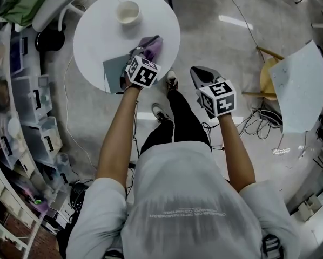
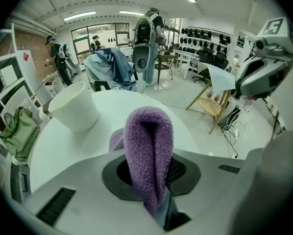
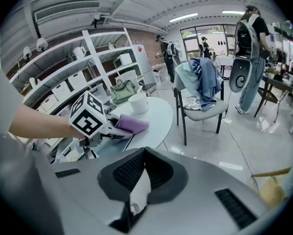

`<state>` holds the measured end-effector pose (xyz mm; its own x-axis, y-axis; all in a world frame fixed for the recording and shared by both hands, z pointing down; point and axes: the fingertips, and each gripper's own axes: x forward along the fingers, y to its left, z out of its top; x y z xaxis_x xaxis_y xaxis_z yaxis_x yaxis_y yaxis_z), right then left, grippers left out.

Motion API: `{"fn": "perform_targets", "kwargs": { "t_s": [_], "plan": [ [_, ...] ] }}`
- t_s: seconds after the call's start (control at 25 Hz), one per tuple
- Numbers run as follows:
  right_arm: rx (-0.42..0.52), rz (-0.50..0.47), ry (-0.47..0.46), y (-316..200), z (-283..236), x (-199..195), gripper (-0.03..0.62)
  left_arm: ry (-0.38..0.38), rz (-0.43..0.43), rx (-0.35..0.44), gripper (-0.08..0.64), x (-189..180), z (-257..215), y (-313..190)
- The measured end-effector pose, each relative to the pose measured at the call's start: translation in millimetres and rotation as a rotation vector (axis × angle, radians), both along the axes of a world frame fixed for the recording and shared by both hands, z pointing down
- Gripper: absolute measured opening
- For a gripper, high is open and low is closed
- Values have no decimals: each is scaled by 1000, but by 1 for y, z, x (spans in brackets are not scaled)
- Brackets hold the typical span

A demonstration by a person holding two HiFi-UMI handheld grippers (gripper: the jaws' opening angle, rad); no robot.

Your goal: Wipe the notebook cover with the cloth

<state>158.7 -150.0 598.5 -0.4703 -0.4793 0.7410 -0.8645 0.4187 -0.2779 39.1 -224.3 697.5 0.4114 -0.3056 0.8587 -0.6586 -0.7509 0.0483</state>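
A grey notebook (image 1: 114, 72) lies at the near edge of the round white table (image 1: 96, 26). My left gripper (image 1: 145, 53) is shut on a folded purple cloth (image 1: 152, 46), which it holds at the notebook's far right corner. In the left gripper view the cloth (image 2: 149, 151) fills the jaws of the left gripper (image 2: 151, 168) and hides the notebook. The right gripper view shows the cloth (image 3: 130, 125) over the notebook (image 3: 109, 145). My right gripper (image 1: 197, 72) hangs shut and empty over the floor, right of the table; its jaws (image 3: 144, 155) meet at the tips.
A white cup (image 1: 128, 12) stands at the table's far side. Shelves with boxes (image 1: 21, 107) line the left. A wooden stool (image 1: 269, 77), a white sheet (image 1: 302, 85) and cables (image 1: 264, 120) are on the right. A chair with clothes (image 3: 200, 89) stands beyond the table.
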Motion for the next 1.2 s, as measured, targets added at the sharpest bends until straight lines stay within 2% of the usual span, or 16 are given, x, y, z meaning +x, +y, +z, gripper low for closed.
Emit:
{"fn": "perform_targets", "kwargs": {
  "t_s": [0.16,0.28,0.96,1.2],
  "plan": [
    [-6,-2,4,-4,4,3,3,58,-55,-10,61,1,-1,4],
    [-4,-13,9,-4,3,0,3,77,-64,-19,61,1,-1,9],
    [30,15,-21,31,-21,-13,3,105,-53,-66,61,-5,0,65],
    [44,33,-25,46,-29,-14,3,93,-41,-68,61,-6,1,84]
  ]
}}
